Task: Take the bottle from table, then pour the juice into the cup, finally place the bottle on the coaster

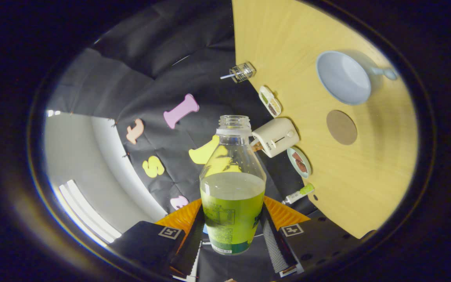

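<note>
My gripper is shut on a clear plastic bottle, one finger pressed on each side of its lower body. The bottle has no cap and is about half full of green juice. The view is rolled, so the wooden table stands on edge beyond the fingers, and the bottle's open neck points past the table's edge toward the booth wall. A pale blue cup with a handle sits on the table, open and empty-looking. A round brown coaster lies on the wood between the cup and the bottle.
Along the table's far edge stand a white toaster, a small dish with brown food, a two-part condiment dish, a wire-caged glass jar and a green-capped tube.
</note>
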